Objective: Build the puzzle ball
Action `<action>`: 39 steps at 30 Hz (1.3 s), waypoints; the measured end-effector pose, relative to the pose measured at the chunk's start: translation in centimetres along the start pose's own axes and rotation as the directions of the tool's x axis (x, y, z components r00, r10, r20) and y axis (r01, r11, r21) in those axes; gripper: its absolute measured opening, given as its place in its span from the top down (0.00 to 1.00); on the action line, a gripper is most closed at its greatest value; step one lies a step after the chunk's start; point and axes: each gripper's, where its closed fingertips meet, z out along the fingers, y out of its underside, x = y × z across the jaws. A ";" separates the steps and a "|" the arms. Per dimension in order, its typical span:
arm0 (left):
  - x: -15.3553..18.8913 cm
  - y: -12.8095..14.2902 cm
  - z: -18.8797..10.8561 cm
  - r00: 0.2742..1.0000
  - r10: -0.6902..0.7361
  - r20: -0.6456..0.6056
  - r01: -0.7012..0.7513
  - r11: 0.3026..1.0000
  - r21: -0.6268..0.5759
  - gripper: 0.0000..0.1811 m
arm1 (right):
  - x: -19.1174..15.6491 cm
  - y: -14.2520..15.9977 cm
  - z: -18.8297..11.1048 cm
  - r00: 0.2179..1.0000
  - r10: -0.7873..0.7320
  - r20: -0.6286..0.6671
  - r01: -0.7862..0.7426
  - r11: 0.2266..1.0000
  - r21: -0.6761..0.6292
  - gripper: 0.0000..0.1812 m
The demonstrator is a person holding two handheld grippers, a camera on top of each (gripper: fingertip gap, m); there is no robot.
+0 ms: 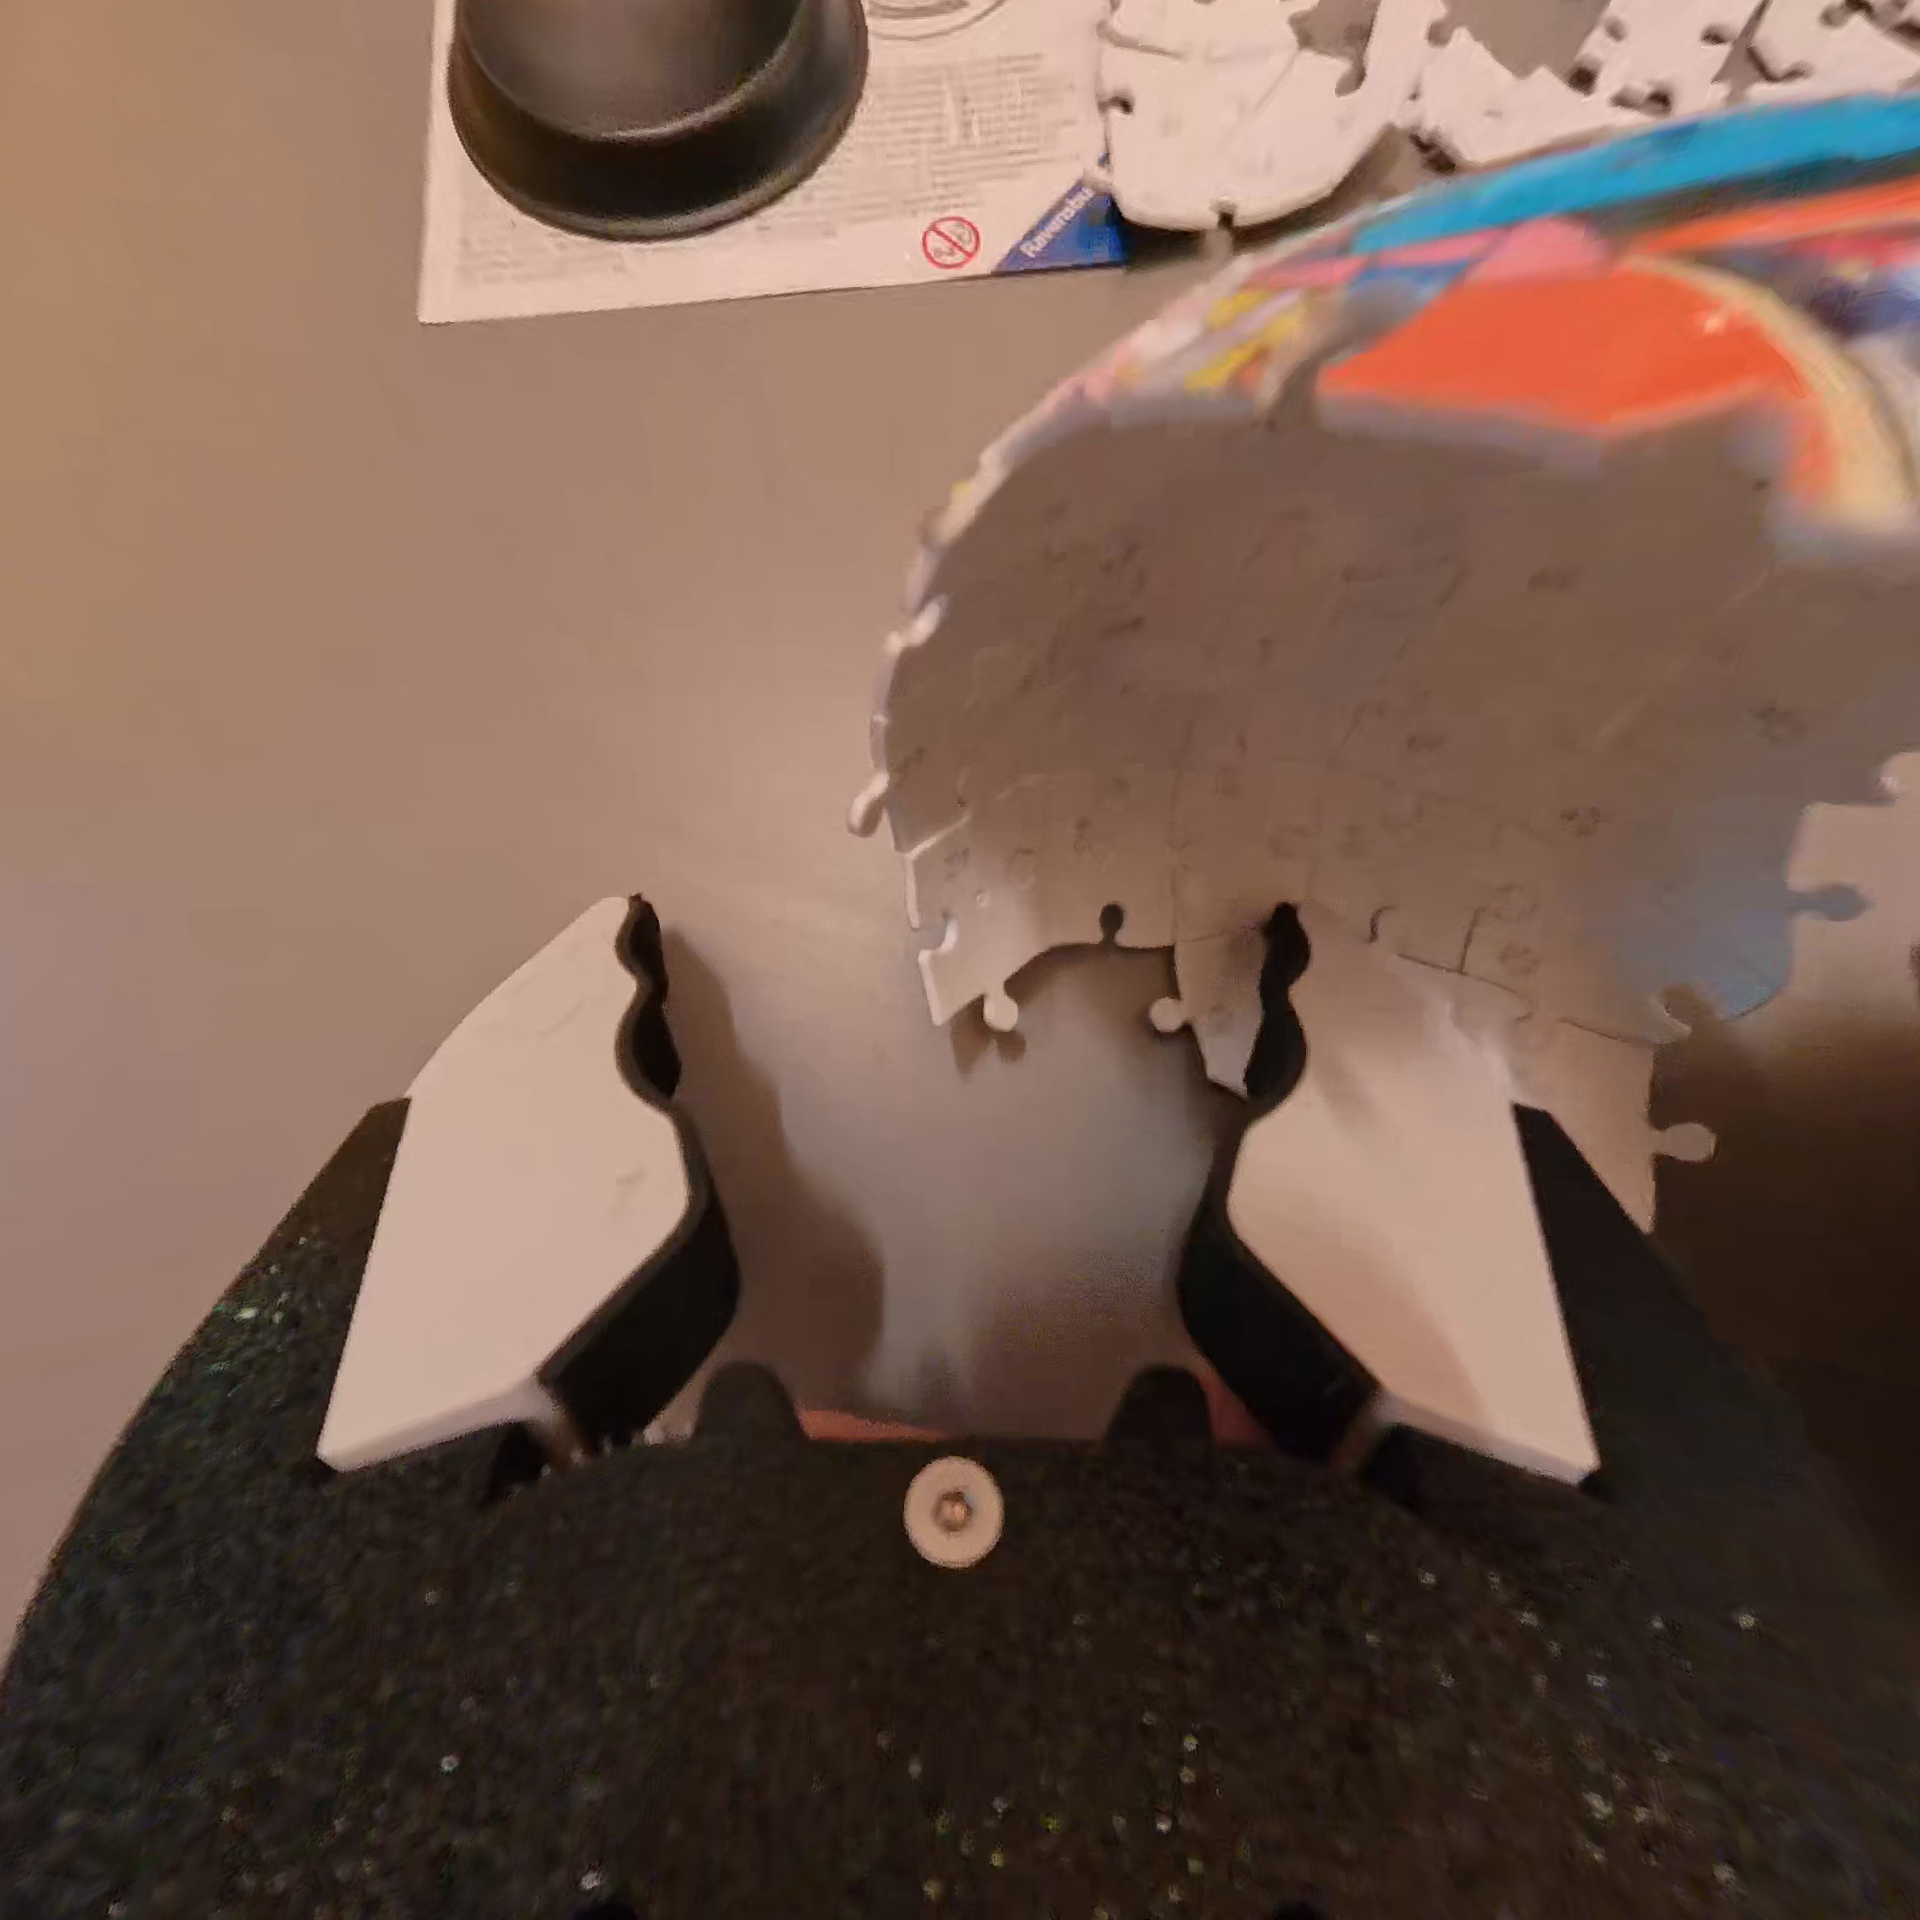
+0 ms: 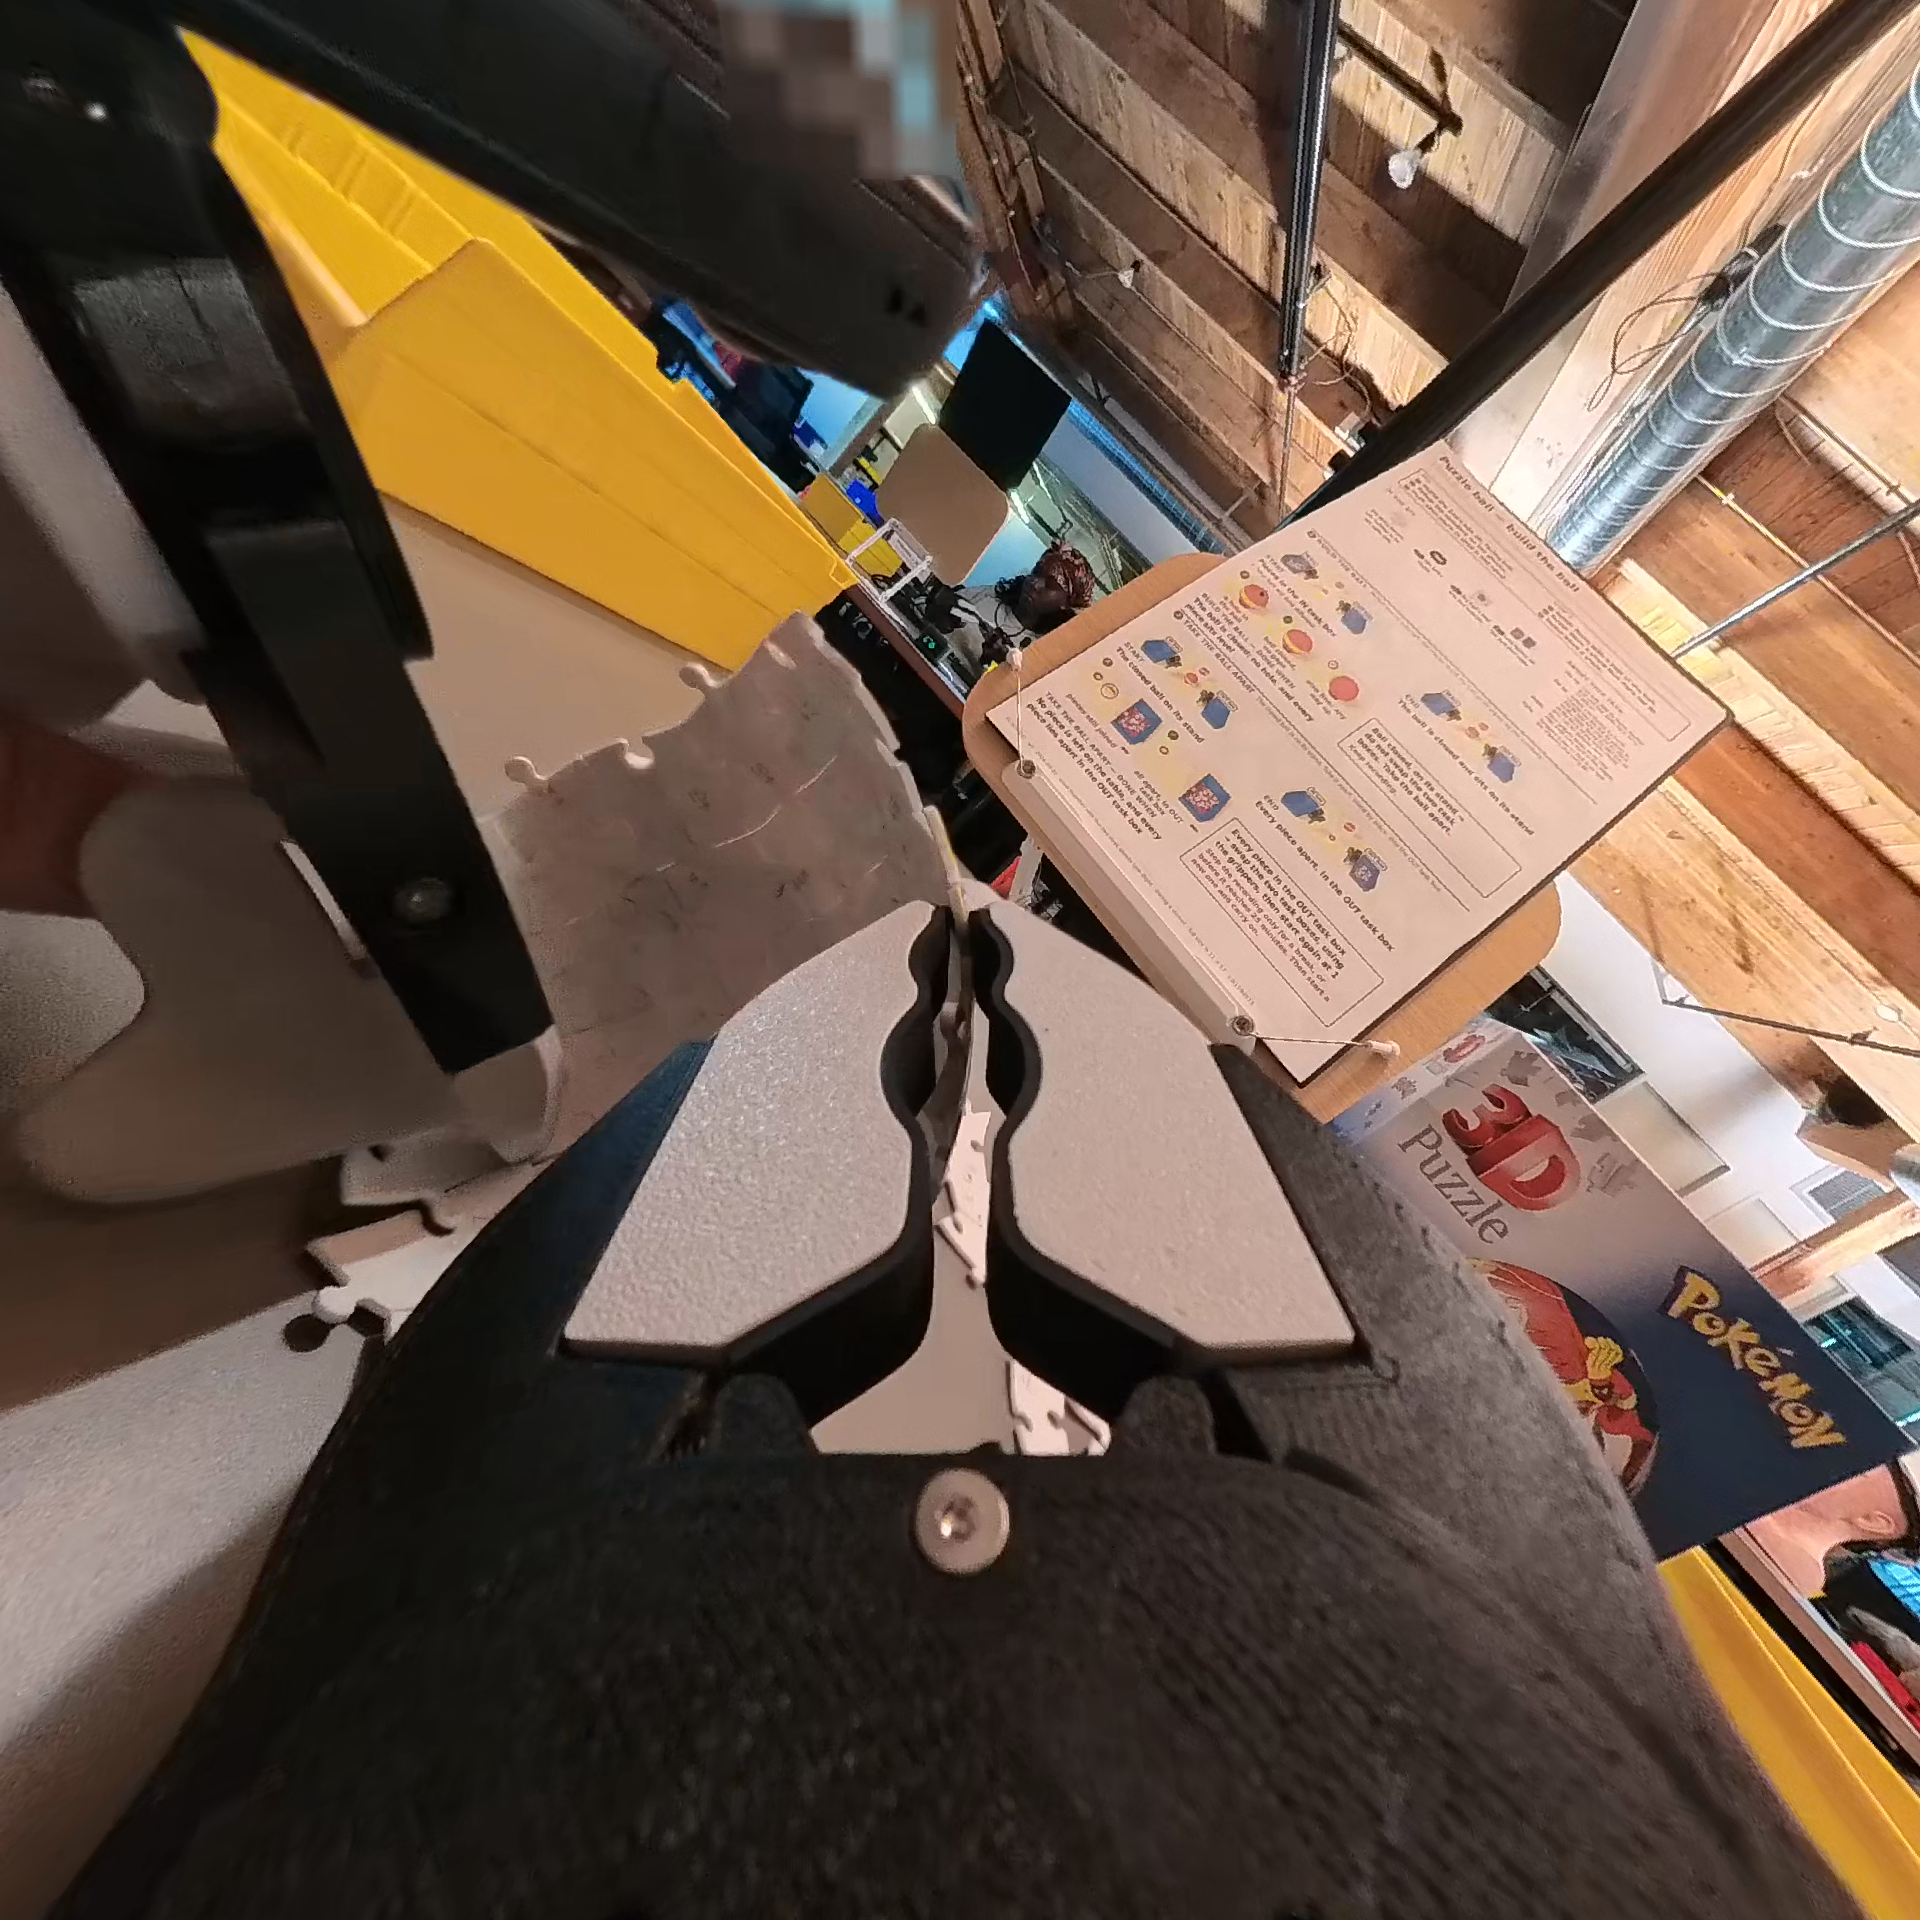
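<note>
Grey tabletop (image 1: 416,623) is noted below. Curved puzzle shell (image 1: 1351,675) is held aloft, clamped at its edge by right tool (image 2: 964,925); left tool (image 1: 961,971) gapes beside it. Assembly midway; regrasp judged next.

Yellow bins (image 2: 540,416), clipboard (image 2: 1340,748)

Print covers the white folded instruction leaflet (image 1: 790,177) on the table, the white laminated instruction sheet (image 2: 1340,748), and the dark-blue cardboard puzzle box (image 2: 1621,1299).
</note>
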 end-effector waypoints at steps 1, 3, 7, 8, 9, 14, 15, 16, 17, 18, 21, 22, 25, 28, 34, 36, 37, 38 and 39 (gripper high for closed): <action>-0.1 0.1 0.0 1.000 -0.010 0.000 0.010 1.000 -0.012 0.40 | 0.0 0.0 0.0 1.000 0.003 0.000 -0.003 1.000 0.002 0.98; -0.2 -0.2 -0.2 1.000 -0.011 0.012 0.011 1.000 -0.003 0.41 | 0.0 -0.1 -0.1 1.000 0.001 0.000 -0.001 1.000 0.007 0.98; 0.1 -0.1 0.1 1.000 -0.003 -0.002 0.003 1.000 -0.003 0.41 | 0.0 -0.1 0.0 1.000 0.000 0.000 0.000 1.000 0.001 0.98; 0.0 -0.1 0.0 1.000 0.002 -0.001 -0.002 1.000 -0.014 0.42 | 0.0 -0.1 0.0 1.000 0.009 -0.001 -0.009 1.000 0.005 0.98; 0.1 -0.1 -0.1 1.000 0.006 -0.005 -0.006 1.000 -0.016 0.42 | 0.0 -0.1 0.0 1.000 0.010 0.000 -0.010 1.000 0.004 0.98; -0.7 -1.5 -1.3 0.997 -0.059 -0.039 0.061 0.997 0.051 0.42 | 0.0 0.0 0.0 1.000 0.007 -0.001 -0.007 1.000 0.003 0.98; -1.2 -1.4 -1.4 0.998 -0.051 -0.021 0.052 0.998 0.044 0.42 | 0.0 0.0 0.0 1.000 0.007 -0.001 -0.007 1.000 0.003 0.98; -1.5 -1.3 -1.4 0.999 -0.044 -0.009 0.044 0.998 0.036 0.42 | 0.0 0.0 0.0 1.000 0.007 -0.001 -0.007 1.000 0.003 0.98; -1.5 -1.2 -1.4 0.999 -0.037 -0.010 0.037 0.999 0.027 0.42 | 0.0 0.0 0.0 1.000 0.007 -0.001 -0.007 1.000 0.003 0.98; -1.4 -1.0 -1.4 0.999 -0.031 -0.014 0.032 0.999 0.018 0.43 | 0.0 0.0 0.0 1.000 0.008 -0.001 -0.008 1.000 0.003 0.98; -1.1 -0.7 -1.1 1.000 -0.004 -0.005 0.004 1.000 0.004 0.44 | 0.0 0.0 0.0 1.000 0.007 -0.001 -0.007 1.000 0.003 0.98; -1.1 -0.6 -1.0 1.000 0.011 0.006 -0.011 1.000 -0.003 0.44 | 0.0 0.0 0.0 1.000 0.006 -0.001 -0.006 1.000 0.004 0.98; -1.1 -0.2 -0.5 0.998 0.044 0.039 -0.042 0.999 -0.032 0.44 | 0.0 0.0 0.0 1.000 0.005 -0.001 -0.005 1.000 0.004 0.98; -0.9 -0.1 -0.4 0.999 0.044 0.030 -0.043 0.998 -0.037 0.43 | 0.0 0.0 0.0 1.000 0.004 -0.001 -0.004 1.000 0.002 0.98; -1.1 0.3 -0.2 0.999 0.020 0.026 -0.019 0.998 -0.059 0.35 | 0.0 0.0 0.0 1.000 0.004 0.000 -0.004 1.000 0.002 0.98; -1.2 0.4 -0.2 1.000 0.024 0.019 -0.023 0.998 -0.057 0.35 | 0.0 0.0 0.0 1.000 0.002 -0.001 -0.002 1.000 0.003 0.98; -1.3 0.2 -0.3 0.999 0.025 0.029 -0.024 0.999 -0.043 0.37 | 0.0 0.0 0.0 1.000 0.002 -0.001 -0.002 1.000 0.004 0.98; -1.5 -0.2 -0.5 0.999 0.013 0.044 -0.012 1.000 -0.018 0.44 | 0.0 0.0 0.0 1.000 0.001 -0.001 -0.001 1.000 0.004 0.98; -1.7 -0.5 -0.8 0.999 0.000 0.052 0.000 1.000 -0.001 0.46 | 0.0 0.0 0.0 1.000 0.002 -0.001 -0.002 1.000 0.004 0.98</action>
